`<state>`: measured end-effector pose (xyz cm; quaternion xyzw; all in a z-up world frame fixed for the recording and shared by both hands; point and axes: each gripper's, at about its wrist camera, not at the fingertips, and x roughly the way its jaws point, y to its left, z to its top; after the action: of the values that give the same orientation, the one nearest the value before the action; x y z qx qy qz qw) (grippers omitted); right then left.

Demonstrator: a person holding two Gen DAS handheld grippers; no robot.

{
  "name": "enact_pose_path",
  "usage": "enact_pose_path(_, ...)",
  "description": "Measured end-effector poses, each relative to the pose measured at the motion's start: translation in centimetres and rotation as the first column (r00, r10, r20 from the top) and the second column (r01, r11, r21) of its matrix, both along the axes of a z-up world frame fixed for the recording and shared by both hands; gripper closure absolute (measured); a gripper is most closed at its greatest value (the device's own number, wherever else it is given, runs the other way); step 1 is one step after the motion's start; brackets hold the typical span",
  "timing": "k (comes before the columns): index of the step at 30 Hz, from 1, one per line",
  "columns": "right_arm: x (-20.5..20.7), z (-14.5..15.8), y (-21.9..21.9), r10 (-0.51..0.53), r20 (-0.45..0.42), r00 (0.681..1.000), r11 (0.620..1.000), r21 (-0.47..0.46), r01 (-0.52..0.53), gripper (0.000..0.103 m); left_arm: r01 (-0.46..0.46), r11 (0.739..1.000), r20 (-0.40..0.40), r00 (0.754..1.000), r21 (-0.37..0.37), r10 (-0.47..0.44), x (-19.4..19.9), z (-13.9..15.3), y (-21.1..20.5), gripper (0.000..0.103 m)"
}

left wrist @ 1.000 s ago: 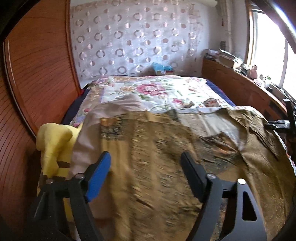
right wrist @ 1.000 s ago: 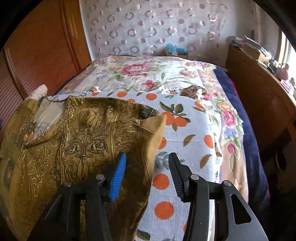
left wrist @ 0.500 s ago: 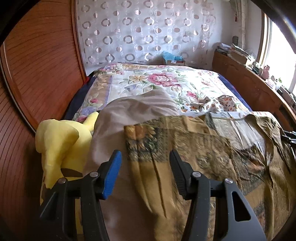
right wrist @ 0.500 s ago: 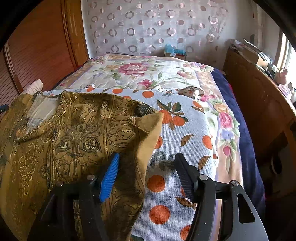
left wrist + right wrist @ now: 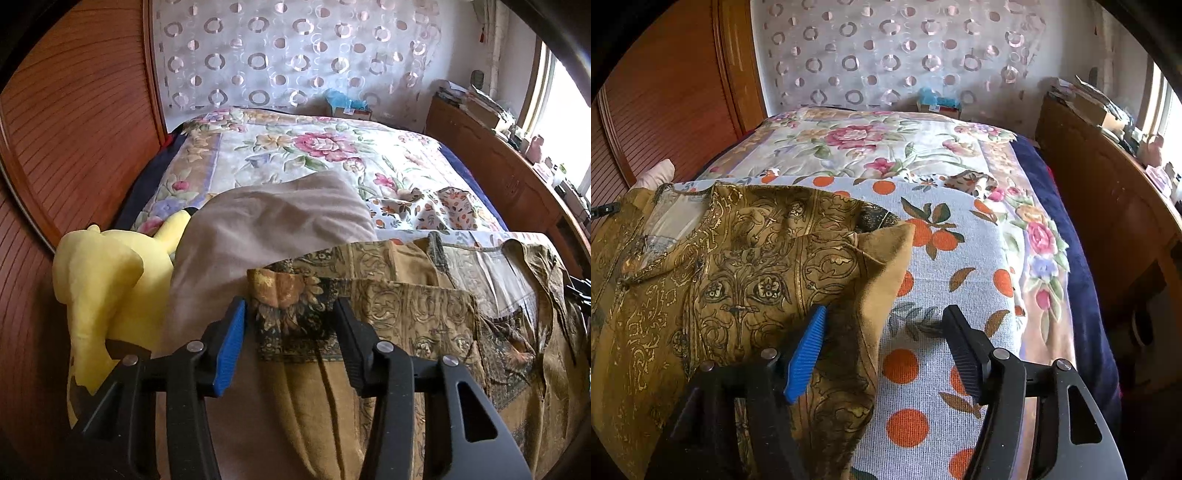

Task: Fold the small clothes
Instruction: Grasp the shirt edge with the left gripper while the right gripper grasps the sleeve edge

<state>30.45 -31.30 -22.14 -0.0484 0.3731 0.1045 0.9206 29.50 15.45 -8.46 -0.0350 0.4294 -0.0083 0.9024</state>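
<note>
Olive-gold patterned garment [image 5: 746, 266] spread on orange-print blanket [image 5: 960, 258] across floral bed [image 5: 871, 147], neckline away from cameras, both sleeves apparently turned in over the body: left sleeve cuff [image 5: 291, 306] lying across the chest, right edge folded to a point [image 5: 890, 240]. Judged roughly halfway: side folds look done, lengthwise fold of the body up toward the collar not yet made, no finished stack visible. Left gripper [image 5: 291, 332] jaws moderately apart, straddling the dark floral cuff, gripping nothing as far as visible, contact with cloth unclear. Right gripper [image 5: 886, 332] jaws wide apart, blue pad over the folded right edge, other finger over bare blanket, nothing clamped. Left view only: yellow plush toy [image 5: 107, 280] beside a beige pillow [image 5: 266, 229] at the wooden wall side, the cuff's flower print, open collar lining [image 5: 484, 266], crumpled small printed cloth [image 5: 436, 210] farther up the bed. Right view only: blanket's orange dots and leaves, blue bedsheet edge [image 5: 1082, 258], wooden cabinet [image 5: 1108, 206], pointed corner of the right fold. Hem end of garment hidden under the grippers in both
</note>
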Motion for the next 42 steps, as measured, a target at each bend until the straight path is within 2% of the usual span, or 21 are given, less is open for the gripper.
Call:
enact_pose_path(2,0.0,0.0,0.0,0.0,0.0,1.0,1.0,0.0,0.0,0.036,0.015,1.0,0.021,1.0,0.001,-0.015,-0.6,0.4,-0.5,0.081)
enact_pose_path(4,0.0,0.0,0.0,0.0,0.001,1.0,1.0,0.0,0.0,0.036,0.044,0.999,0.051,0.998,0.031,-0.045,-1.5,1.1,-1.5,0.094)
enact_pose_path(10,0.0,0.0,-0.2,0.0,0.002,1.0,1.0,-0.002,0.0,0.036,0.112,0.992,0.105,0.988,0.06,-0.118,-4.1,2.6,-4.5,0.098)
enact_pose_path(19,0.1,0.0,-0.3,-0.004,0.002,1.0,1.0,0.0,0.004,0.034,0.194,0.981,0.168,0.966,0.018,-0.194,-8.9,4.0,-7.5,0.098)
enact_pose_path(24,0.2,0.0,-0.4,-0.008,-0.006,1.0,1.0,-0.001,0.008,0.034,0.216,0.976,0.182,0.959,0.027,-0.218,-11.7,4.1,-8.5,0.098)
enact_pose_path(26,0.4,0.2,-0.3,-0.004,-0.019,1.0,1.0,0.002,0.004,0.039,0.219,0.976,0.187,0.958,0.018,-0.219,-12.6,4.2,-8.6,0.098)
enact_pose_path(29,1.0,0.5,0.2,0.005,-0.03,1.0,1.0,0.004,-0.005,0.054,0.221,0.975,0.194,0.956,0.011,-0.219,-13.9,4.4,-8.8,0.098)
enact_pose_path(31,0.9,0.7,0.9,0.039,-0.033,0.999,0.999,-0.002,-0.04,0.093,0.219,0.976,0.202,0.955,0.008,-0.216,-14.7,4.5,-9.0,0.098)
enact_pose_path(32,0.5,0.9,1.6,0.046,-0.013,0.999,0.998,-0.031,-0.046,0.098,0.217,0.976,0.208,0.954,0.008,-0.214,-15.1,4.6,-9.0,0.098)
enact_pose_path(36,-2.5,2.4,2.9,0.064,0.08,0.995,0.997,-0.037,-0.061,0.101,0.193,0.981,0.245,0.95,0.025,-0.193,-17.3,5.6,-8.7,0.098)
enact_pose_path(42,-9.6,5.0,2.7,0.058,0.236,0.97,0.998,-0.02,-0.055,0.101,0.141,0.99,0.31,0.941,0.015,-0.139,-20.2,7.5,-6.6,0.098)
